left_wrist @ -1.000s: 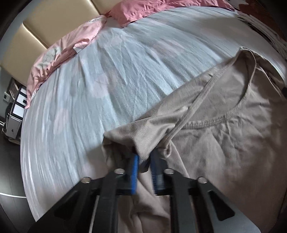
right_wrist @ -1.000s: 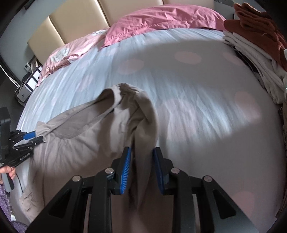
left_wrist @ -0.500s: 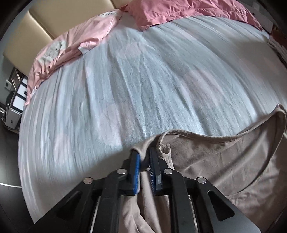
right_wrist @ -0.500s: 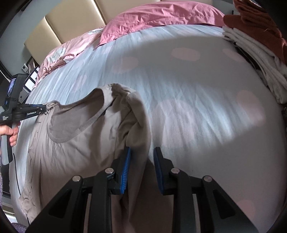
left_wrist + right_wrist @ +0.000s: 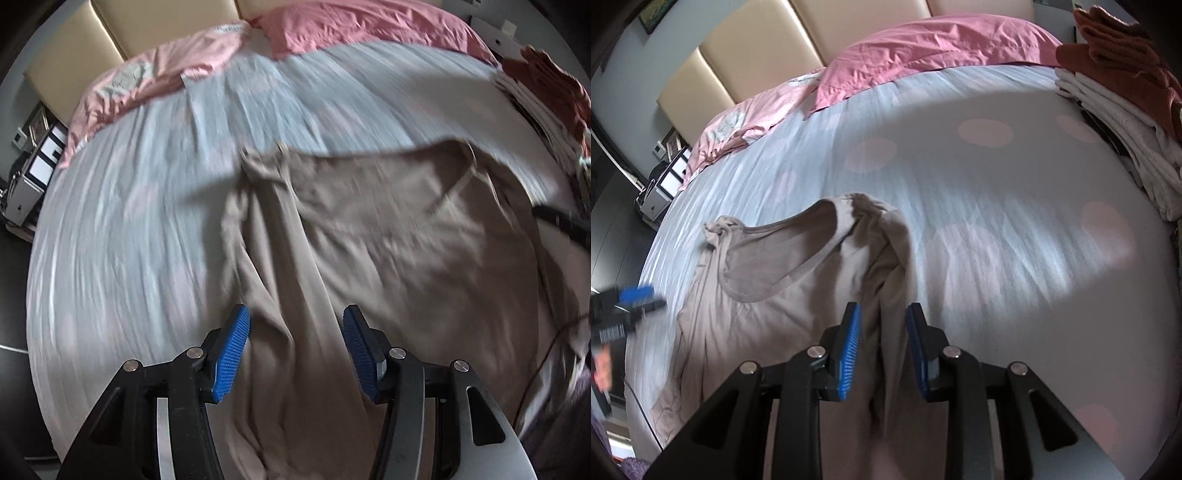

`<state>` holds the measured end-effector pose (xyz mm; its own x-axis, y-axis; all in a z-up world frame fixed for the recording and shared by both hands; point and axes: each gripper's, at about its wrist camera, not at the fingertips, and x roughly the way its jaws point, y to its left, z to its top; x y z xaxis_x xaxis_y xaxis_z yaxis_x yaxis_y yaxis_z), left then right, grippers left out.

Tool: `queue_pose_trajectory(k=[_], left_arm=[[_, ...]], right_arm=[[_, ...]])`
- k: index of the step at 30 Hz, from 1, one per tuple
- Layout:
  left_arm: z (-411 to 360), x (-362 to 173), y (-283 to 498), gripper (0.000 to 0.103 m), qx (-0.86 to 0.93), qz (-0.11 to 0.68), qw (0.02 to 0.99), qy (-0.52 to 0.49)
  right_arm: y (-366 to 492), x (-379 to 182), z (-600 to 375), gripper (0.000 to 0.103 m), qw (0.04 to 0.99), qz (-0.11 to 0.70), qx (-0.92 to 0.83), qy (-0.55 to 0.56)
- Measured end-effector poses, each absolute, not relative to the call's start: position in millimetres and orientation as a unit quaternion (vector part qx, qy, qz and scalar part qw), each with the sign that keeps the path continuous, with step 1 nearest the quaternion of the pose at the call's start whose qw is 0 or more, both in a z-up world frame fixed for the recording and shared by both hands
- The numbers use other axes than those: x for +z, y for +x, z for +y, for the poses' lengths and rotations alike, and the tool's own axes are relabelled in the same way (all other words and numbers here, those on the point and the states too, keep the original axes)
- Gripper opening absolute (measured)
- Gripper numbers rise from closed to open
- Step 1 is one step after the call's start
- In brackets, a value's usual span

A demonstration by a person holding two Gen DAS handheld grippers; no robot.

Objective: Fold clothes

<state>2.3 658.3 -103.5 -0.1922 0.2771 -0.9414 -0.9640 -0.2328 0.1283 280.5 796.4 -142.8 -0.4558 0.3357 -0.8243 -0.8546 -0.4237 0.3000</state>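
The beige shirt (image 5: 798, 295) lies on the bed (image 5: 997, 229), neckline toward the pillows, filling the lower left of the right wrist view and the centre and right of the left wrist view (image 5: 369, 240). Its left shoulder corner sits bunched in a small knot on the sheet at the left of the right wrist view; the right shoulder is gathered into a raised fold that runs down the frame.

The right gripper (image 5: 882, 343) has that fold between its blue pads (image 5: 849, 350); the jaws stand narrowly apart, and whether the pads actually press the cloth cannot be told. The left gripper (image 5: 295, 350) hangs above the shirt's left side, its jaws having just been opening; they now stand wide apart with nothing clamped, the cloth lying below them. In the right wrist view the same gripper shows blurred at the left edge (image 5: 624, 310).

The bed's pale blue sheet carries faint pink dots. Pink pillows (image 5: 923, 55) lie across the top of both views before a beige padded headboard (image 5: 746, 62). A pile of folded clothes (image 5: 1126, 110), white below and rust-red above, sits at the upper right edge of the bed.
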Motion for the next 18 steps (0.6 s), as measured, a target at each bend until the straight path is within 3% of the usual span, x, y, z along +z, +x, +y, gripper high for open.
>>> queue_pose_trajectory(k=[15, 16, 18], left_arm=[[608.4, -169.5, 36.2, 0.055, 0.670, 0.373, 0.407, -0.497], [607.5, -169.5, 35.8, 0.053, 0.672, 0.366, 0.405, -0.500], [606.7, -168.1, 32.6, 0.034, 0.675, 0.357, 0.400, -0.506]], right_arm=[[293.4, -185.2, 790.6, 0.026, 0.392, 0.391, 0.708, -0.439], [293.0, -185.7, 790.1, 0.026, 0.392, 0.389, 0.709, -0.439], [292.9, -185.4, 789.5, 0.026, 0.393, 0.385, 0.710, -0.440]])
